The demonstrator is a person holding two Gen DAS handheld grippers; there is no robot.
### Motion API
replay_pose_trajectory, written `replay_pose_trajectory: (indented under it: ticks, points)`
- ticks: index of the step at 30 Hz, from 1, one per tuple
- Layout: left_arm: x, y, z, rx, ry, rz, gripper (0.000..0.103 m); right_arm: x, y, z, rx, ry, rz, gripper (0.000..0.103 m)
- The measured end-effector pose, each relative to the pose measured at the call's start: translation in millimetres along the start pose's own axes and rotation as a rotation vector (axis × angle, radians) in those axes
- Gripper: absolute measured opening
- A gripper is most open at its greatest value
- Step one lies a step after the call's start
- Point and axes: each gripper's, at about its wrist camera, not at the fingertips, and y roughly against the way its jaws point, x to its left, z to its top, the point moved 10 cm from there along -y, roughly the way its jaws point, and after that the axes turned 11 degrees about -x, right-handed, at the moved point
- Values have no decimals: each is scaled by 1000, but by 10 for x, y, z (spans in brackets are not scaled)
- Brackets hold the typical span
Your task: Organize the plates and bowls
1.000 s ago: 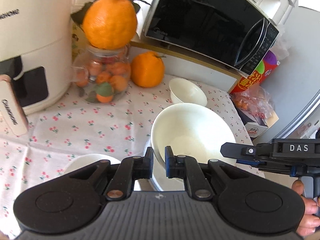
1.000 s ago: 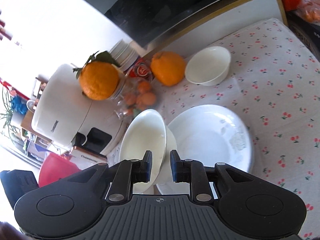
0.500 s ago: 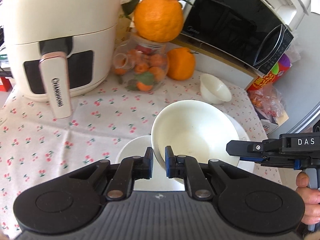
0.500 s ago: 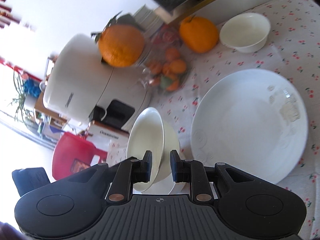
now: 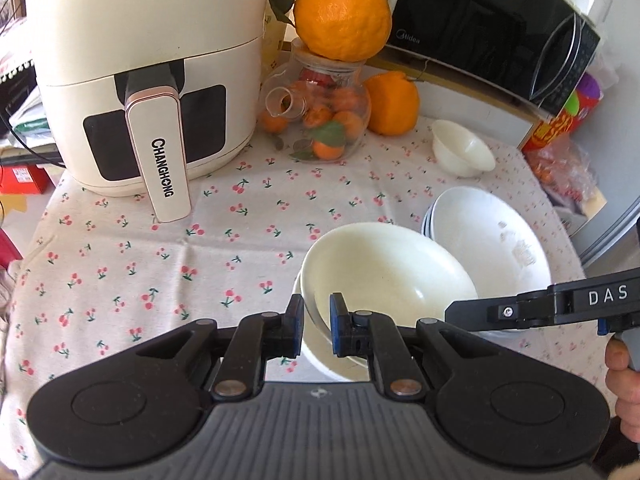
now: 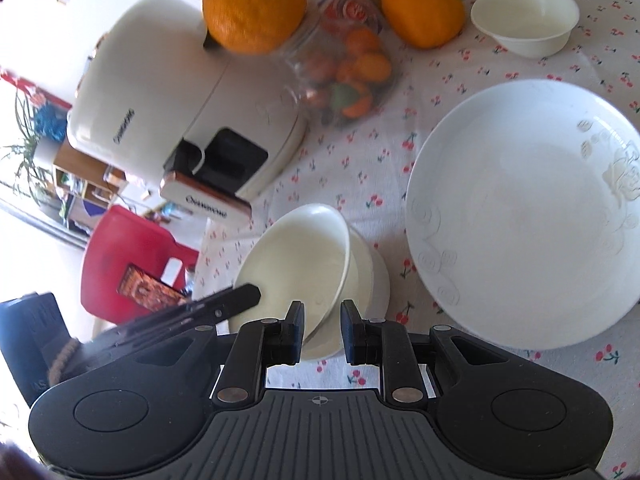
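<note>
A cream bowl (image 5: 384, 276) (image 6: 296, 256) hangs tilted, its low side inside a second cream bowl (image 5: 320, 360) (image 6: 370, 280) on the cherry-print cloth. My left gripper (image 5: 316, 312) (image 6: 244, 296) is shut on the near rim. From the other side, my right gripper (image 6: 322, 316) (image 5: 460, 314) is shut on the opposite rim. To the right lies a stack of white plates (image 5: 488, 240) (image 6: 520, 216). Behind the plates stands a small white bowl (image 5: 464, 148) (image 6: 524, 20).
A cream air fryer (image 5: 148, 80) stands at the back left with its handle sticking forward. Beside it are a glass jar of oranges (image 5: 320, 120) topped by a big orange (image 5: 342, 12), a second orange (image 5: 392, 104) and a microwave (image 5: 480, 28). Snack bags (image 5: 560, 128) lie at the right edge.
Both grippers carried the tilted bowl leftward, away from the plates, and down into the second bowl. The air fryer came fully into the left wrist view.
</note>
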Motion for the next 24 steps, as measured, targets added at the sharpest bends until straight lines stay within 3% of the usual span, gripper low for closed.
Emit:
replay_pose_trajectory:
  ticks: [21, 24]
  points:
    - [-13, -63, -92, 37, -101, 42, 14, -11, -84, -82, 21, 20, -22, 21]
    - [-10, -78, -97, 38, -107, 52, 22, -19, -75, -59, 15, 21, -28, 21]
